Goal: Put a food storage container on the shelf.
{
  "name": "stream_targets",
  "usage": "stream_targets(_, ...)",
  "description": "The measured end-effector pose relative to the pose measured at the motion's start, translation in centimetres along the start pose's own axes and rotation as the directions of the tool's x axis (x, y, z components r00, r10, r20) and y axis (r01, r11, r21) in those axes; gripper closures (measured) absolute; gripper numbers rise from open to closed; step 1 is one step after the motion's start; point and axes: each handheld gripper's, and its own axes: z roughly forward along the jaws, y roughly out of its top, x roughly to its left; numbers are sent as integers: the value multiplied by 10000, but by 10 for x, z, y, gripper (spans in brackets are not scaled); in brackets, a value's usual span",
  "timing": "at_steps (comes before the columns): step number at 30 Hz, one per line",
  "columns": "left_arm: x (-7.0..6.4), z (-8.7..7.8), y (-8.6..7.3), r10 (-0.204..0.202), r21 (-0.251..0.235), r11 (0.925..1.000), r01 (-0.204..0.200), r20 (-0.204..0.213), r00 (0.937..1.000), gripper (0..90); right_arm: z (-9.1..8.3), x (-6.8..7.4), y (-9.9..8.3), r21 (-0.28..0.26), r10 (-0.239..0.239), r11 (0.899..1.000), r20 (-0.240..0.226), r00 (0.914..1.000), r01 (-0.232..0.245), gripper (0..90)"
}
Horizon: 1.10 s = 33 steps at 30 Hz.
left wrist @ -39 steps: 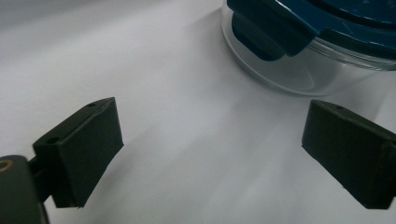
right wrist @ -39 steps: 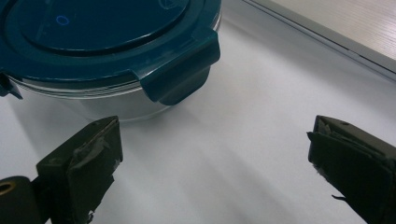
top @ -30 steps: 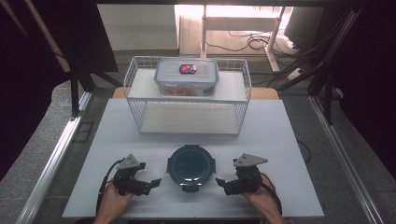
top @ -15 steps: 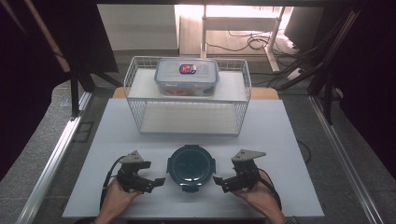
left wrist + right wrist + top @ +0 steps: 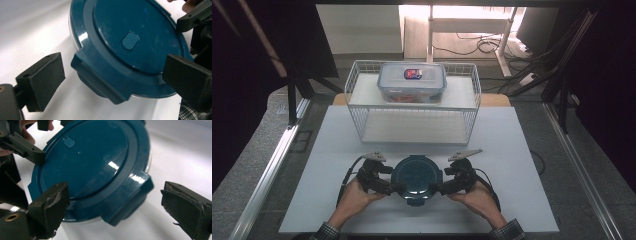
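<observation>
Item: round food container with a dark teal lid. Location: near front edge of the white surface, centred between the two hands. Lid has a raised rim, a small oval vent plug near its middle and locking flaps around the edge; clear container wall visible under the lid rim in both gripper views.

Left claw: jaws spread apart, straddling one locking flap at the lid's left side; neither jaw touches the flap. Held by the person's left hand.

Right claw: jaws spread apart, one on each side of the opposite locking flap; no contact to be seen. Held by the right hand.

Other stock: white wire basket standing at the far part of the surface, well apart from the round container. On its upper level, a rectangular clear storage box with a clip lid bearing a red and blue label; reddish contents show through the wall, kind not discernible.
</observation>
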Motion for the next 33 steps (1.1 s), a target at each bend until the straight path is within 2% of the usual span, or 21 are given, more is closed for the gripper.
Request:
stream_targets(1, 0, 0, 0, 0, 0, 10000, 0, 0, 10000, 43, 0, 0, 0, 0, 0, 10000, 0, 10000, 0, 82)
stream_targets(2, 4, -1, -3, -119, 19, 9999, 118, 329, 9994, 53, 5, -4, 0, 190, 292, 9994, -445, 9986, -284, 85)
stream_targets(3, 4, -1, -3, -119, 19, 9999, 118, 329, 9994, 73, 5, -4, 0, 190, 292, 9994, -445, 9986, -284, 85)
stream_targets(4, 6, -2, -5, -258, -31, 9997, 260, 568, 9981, 100, 7, -7, -1, 302, 581, 9980, -879, 9944, -557, 102)
stream_targets(5, 6, -3, -6, -331, -51, 9994, 335, 685, 9971, 100, 7, -7, -1, 302, 581, 9980, -879, 9944, -557, 102)
stream_targets(6, 6, -4, -7, -453, -59, 9989, 460, 938, 9946, 163, 7, -9, -3, 354, 773, 9967, -1126, 9906, -737, 134)
stream_targets(8, 6, -4, -7, -500, -69, 9987, 508, 935, 9944, 172, 7, -10, -4, 440, 877, 9956, -1361, 9868, -825, 161)
stream_targets(11, 7, -6, -9, -702, -138, 9973, 717, 890, 9936, 225, 6, -9, -5, 391, 954, 9951, -1304, 9869, -910, 189)
stream_targets(13, 8, -9, -11, -762, -192, 9967, 785, 1015, 9919, 247, 2, -10, -6, 349, 1089, 9938, -1365, 9846, -1051, 240)
stream_targets(14, 9, -12, -14, -841, -223, 9959, 873, 1161, 9897, 295, -2, -11, -8, 267, 1197, 9928, -1484, 9817, -1170, 293)
stream_targets(15, 9, -12, -14, -841, -223, 9959, 873, 1161, 9897, 316, -2, -11, -8, 267, 1197, 9928, -1484, 9817, -1170, 293)
stream_targets(16, 9, -14, -16, -919, -258, 9950, 960, 1286, 9874, 339, -7, -12, -11, 190, 1419, 9899, -1660, 9759, -1407, 354)
stream_targets(17, 8, -15, -18, -974, -294, 9943, 1022, 1344, 9861, 339, -7, -12, -11, 190, 1419, 9899, -1660, 9759, -1407, 354)
stream_targets(20, 8, -19, -24, -1468, -530, 9861, 1576, 1680, 9748, 405, -12, -14, -15, 170, 1889, 9818, -1953, 9624, -1892, 425)
stream_targets(21, 8, -20, -26, -1581, -562, 9837, 1705, 1794, 9710, 434, -13, -14, -17, 169, 2020, 9791, -2033, 9581, -2028, 445)
stream_targets(22, 7, -22, -27, -1575, -583, 9836, 1709, 1853, 9700, 463, -16, -13, -19, 138, 2129, 9765, -2130, 9536, -2150, 475)
stream_targets(24, 4, -24, -28, -1571, -656, 9830, 1716, 1834, 9704, 474, -18, -12, -19, 153, 2185, 9753, -2156, 9517, -2204, 490)
stream_targets(29, -5, -29, -30, -1484, -1060, 9799, 1688, 1775, 9729, 530, -25, -6, -23, 19, 2582, 9646, -2075, 9435, -2636, 542)
stream_targets(30, -6, -29, -30, -1483, -1182, 9783, 1702, 1746, 9734, 540, -27, -5, -24, 43, 2707, 9612, -2086, 9398, -2759, 547)
stream_targets(33, -8, -31, -29, -1549, -1512, 9719, 1803, 1658, 9739, 563, -28, -6, -25, -83, 2798, 9578, -2037, 9382, -2874, 559)
